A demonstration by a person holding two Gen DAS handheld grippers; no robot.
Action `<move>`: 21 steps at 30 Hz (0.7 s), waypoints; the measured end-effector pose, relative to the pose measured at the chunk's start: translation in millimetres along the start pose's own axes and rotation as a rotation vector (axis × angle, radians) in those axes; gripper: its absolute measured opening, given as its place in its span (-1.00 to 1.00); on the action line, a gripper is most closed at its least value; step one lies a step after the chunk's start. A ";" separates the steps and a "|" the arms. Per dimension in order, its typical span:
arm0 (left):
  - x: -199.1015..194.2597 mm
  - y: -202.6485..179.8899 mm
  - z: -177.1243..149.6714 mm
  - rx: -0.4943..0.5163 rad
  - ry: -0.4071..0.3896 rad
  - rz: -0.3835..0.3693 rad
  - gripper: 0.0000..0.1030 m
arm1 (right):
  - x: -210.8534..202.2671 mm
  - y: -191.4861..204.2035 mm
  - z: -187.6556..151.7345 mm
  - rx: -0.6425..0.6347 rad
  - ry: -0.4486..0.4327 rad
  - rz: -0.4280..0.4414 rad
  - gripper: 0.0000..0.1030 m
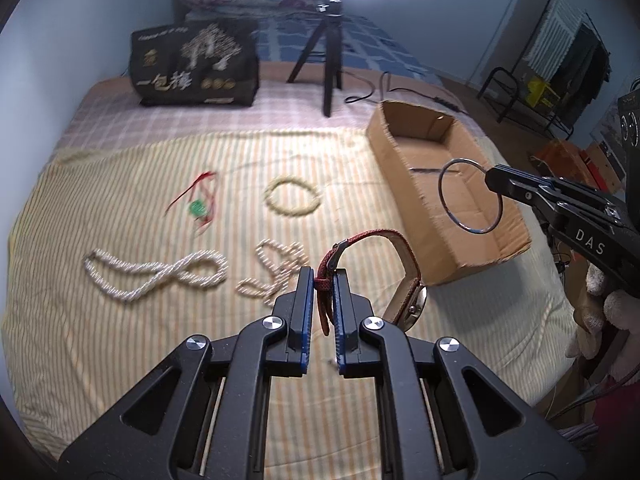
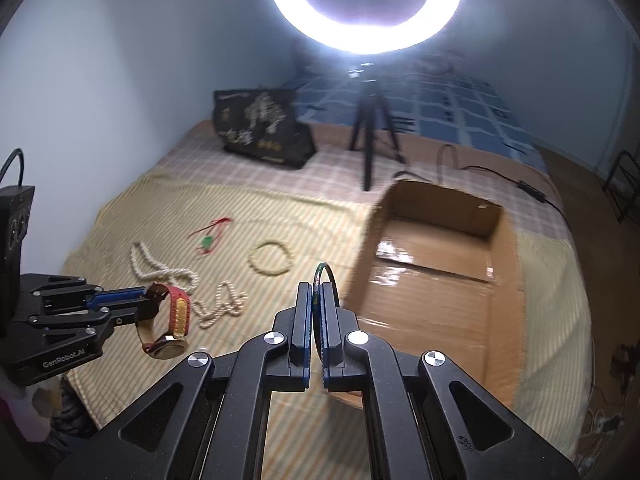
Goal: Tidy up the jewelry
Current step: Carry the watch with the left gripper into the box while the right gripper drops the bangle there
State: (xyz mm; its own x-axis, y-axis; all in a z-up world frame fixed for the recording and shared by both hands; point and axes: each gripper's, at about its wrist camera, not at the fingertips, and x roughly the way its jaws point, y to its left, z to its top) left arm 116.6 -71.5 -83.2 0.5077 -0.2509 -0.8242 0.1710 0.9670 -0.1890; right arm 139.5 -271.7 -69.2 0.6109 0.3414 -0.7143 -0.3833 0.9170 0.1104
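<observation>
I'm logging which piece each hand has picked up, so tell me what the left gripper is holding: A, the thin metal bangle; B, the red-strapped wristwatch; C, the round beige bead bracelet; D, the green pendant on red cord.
B: the left gripper has its fingers shut on the strap of the red-strapped wristwatch, which hangs clear of the striped cloth, while the thin metal bangle is in the right gripper.

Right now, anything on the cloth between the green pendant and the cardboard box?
Yes: one beaded bracelet lies between the green pendant and the cardboard box, apart from both. The rest is bare striped cloth. Left wrist view shows it best.
</observation>
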 end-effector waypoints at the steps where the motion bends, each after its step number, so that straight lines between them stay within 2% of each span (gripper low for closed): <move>1: 1.2 -4.1 1.6 0.005 -0.003 -0.003 -0.86 | -1.9 -4.1 -0.6 0.007 -0.004 -0.007 -0.96; 10: 21.0 -50.7 18.6 0.042 -0.007 -0.042 -0.86 | -13.6 -53.3 -4.3 0.085 -0.025 -0.067 -0.96; 21: 54.7 -90.3 35.4 0.048 0.006 -0.079 -0.86 | -2.7 -100.4 -8.2 0.148 -0.010 -0.109 -0.96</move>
State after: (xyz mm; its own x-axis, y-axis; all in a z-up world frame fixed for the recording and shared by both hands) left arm 158.8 -174.2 -92.3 0.4861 -0.3260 -0.8108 0.2505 0.9408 -0.2282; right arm 170.6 -366.4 -84.0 0.6501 0.2396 -0.7210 -0.2088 0.9688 0.1337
